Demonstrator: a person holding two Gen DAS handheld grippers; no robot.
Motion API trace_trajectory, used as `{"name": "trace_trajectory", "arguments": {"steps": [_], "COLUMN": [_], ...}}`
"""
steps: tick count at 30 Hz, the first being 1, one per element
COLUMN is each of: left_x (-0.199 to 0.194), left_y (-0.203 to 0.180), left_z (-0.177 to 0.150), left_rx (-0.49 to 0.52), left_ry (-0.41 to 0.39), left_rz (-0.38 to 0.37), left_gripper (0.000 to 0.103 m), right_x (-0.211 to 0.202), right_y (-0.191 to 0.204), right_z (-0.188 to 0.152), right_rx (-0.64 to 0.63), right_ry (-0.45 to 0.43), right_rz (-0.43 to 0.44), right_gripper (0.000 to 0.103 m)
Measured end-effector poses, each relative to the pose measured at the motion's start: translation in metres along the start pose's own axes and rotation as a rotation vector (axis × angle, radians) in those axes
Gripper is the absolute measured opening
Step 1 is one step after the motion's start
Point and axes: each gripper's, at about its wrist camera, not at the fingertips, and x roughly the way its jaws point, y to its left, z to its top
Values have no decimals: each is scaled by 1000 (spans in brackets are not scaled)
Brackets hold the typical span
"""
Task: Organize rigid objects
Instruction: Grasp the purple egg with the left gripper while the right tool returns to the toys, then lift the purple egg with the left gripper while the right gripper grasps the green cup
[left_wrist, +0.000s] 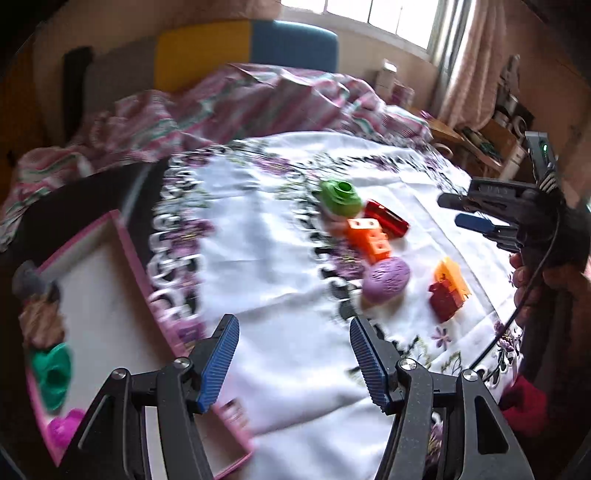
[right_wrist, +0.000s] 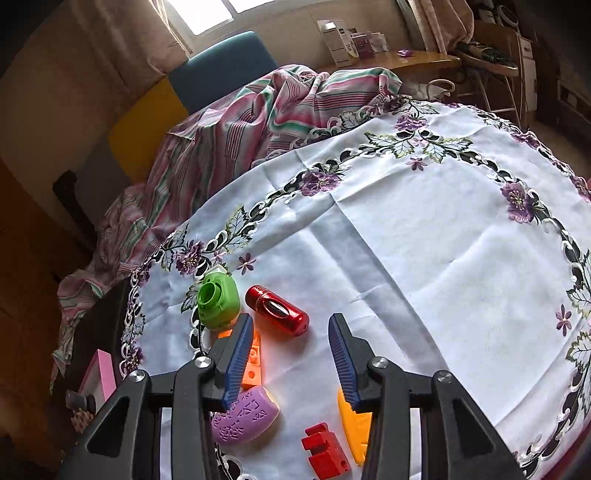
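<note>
Between picks: left gripper (left_wrist: 291, 363) and right gripper (right_wrist: 290, 363) spread, empty, above toys. Next: pinching red cylinder (right_wrist: 277, 310), carrying to pink tray (left_wrist: 129, 251).

Daylit window (left_wrist: 384, 18), pink curtains (left_wrist: 469, 74), striped bedding (right_wrist: 236, 122), wooden desk (right_wrist: 413, 61).

Glossy red capsule (right_wrist: 277, 310); embroidered cloth (right_wrist: 424, 236)
</note>
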Motion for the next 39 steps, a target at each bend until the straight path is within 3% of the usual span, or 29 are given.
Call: {"name": "trace_trajectory", "arguments": {"steps": [6,7,18,19,20,21,24,31,39], "left_x": [38,45,100,104,107,112,107,66,19], "left_y": [-49,-55,-83,-87,-89,-91,-90,-56,-16], "left_z": [16,18,34,34,35,33,24,-3,-25], "left_rx": [169,195,349,363,372,380,359,203,81], "left_ry": [29,34,97,101,108,130,102,81,43], "left_rz": [-94,-92,-125,-129,-138,-158,-155,-159,-148], "left_gripper": [67,73,74,70,52,47,45,45,45], "right_x": [4,5,8,9,10,11,11,18,29], "right_y": [-6,-6,-9,-9,-9,-8,-6,8,49], "right_z": [3,3,5,5,5,5,4,-2,-21], "right_rx": [43,45,62,61,60,58,35,-46,-248], "right_ry": [30,32,52,56,59,62,62,96,159], "right_rz": [38,34,53,50,50,48,40,44,59], "right_gripper": [42,42,43,43,43,43,43,43,43]}}
